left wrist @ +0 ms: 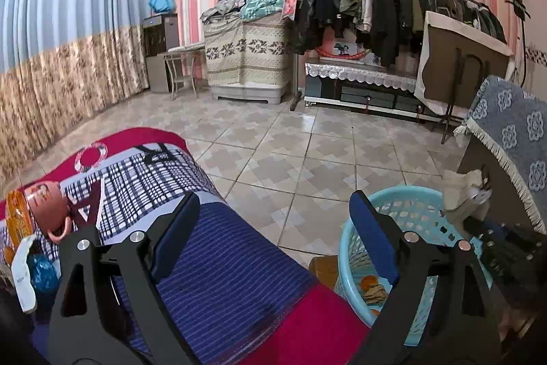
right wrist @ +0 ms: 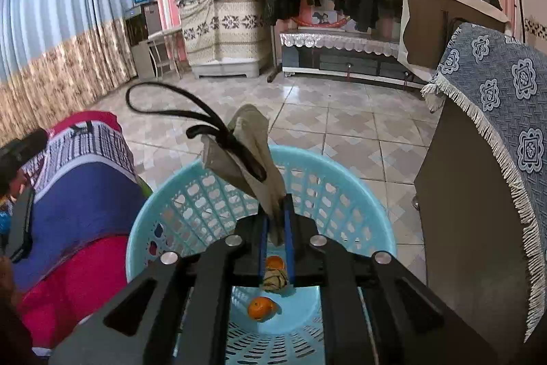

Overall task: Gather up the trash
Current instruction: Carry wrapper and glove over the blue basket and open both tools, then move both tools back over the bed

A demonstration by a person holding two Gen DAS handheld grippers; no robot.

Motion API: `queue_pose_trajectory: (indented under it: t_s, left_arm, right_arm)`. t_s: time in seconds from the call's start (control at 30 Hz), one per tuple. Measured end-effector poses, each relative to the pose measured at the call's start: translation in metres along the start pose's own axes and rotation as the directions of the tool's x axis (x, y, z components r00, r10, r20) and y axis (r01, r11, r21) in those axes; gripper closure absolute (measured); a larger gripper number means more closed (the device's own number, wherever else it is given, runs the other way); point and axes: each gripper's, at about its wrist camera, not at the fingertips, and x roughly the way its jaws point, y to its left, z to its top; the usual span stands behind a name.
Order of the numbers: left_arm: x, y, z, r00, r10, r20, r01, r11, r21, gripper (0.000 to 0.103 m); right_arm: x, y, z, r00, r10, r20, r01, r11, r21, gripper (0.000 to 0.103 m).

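The tiled floor [right wrist: 342, 112] lies open from the blue basket [right wrist: 191, 194] out to the far furniture. The bed [left wrist: 222, 262] crowds the basket's left side; a dark cabinet [right wrist: 471, 228] draped with a fringed blue cloth [right wrist: 495, 98] walls off the right. The basket's mouth is partly filled by the beige rag with a black cord [right wrist: 253, 146] hanging over it.

Clothes rack [left wrist: 393, 2]; striped blanket [left wrist: 218, 269]; curtain [right wrist: 58, 33]

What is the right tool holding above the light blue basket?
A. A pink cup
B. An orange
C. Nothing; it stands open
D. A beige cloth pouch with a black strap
D: the right tool is shut on the beige cloth pouch, which hangs over the light blue basket.
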Motion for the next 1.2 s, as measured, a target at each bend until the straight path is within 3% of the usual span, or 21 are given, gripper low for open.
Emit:
queue_pose_trajectory:
  t_s: [0.03,0.1,0.17,0.27,0.37,0.47,0.63,0.83,1.2]
  left_arm:
    - [0.0,0.002,0.0,1.0,0.0,-0.002,0.0,1.0,-0.007,0.016]
    - [0.0,0.005,0.001,1.0,0.005,-0.001,-0.005,1.0,-0.012,0.016]
    - [-0.003,0.006,-0.001,1.0,0.013,0.005,-0.013,1.0,-0.012,0.017]
    - [-0.008,0.011,0.0,1.0,0.015,0.012,-0.015,1.0,-0.027,0.016]
    - [-0.016,0.016,-0.001,0.999,0.023,0.023,-0.022,0.999,-0.04,0.016]
    - [-0.026,0.025,-0.001,0.999,0.042,0.034,-0.04,0.998,-0.05,0.016]
    - [-0.044,0.043,0.0,0.996,0.078,0.054,-0.073,0.994,-0.081,0.016]
    - [-0.075,0.067,-0.004,0.987,0.135,0.082,-0.126,0.986,-0.106,0.014]
    - [-0.148,0.137,-0.036,0.957,0.275,0.095,-0.256,0.95,-0.177,0.006]
  right_arm:
    - [0.004,0.003,0.001,1.0,-0.006,-0.012,0.005,1.0,-0.009,0.092]
    - [0.007,0.006,-0.001,1.0,-0.012,-0.027,0.011,1.0,-0.02,0.076]
    - [0.006,0.005,-0.001,1.0,-0.01,-0.024,0.009,1.0,-0.019,0.05]
    - [0.0,0.006,0.0,1.0,-0.009,-0.008,0.009,1.0,-0.022,0.043]
    - [-0.005,0.007,0.001,1.0,0.0,0.008,0.0,1.0,-0.027,0.026]
    - [-0.013,0.013,0.003,0.999,-0.014,0.038,0.016,0.999,-0.05,0.018]
    - [-0.028,0.027,0.007,0.996,0.0,0.091,0.009,0.996,-0.093,0.01]
    - [-0.046,0.044,0.01,0.989,0.053,0.138,-0.038,0.993,-0.113,0.008]
    - [-0.074,0.106,0.001,0.963,0.203,0.177,-0.165,0.964,-0.208,0.005]
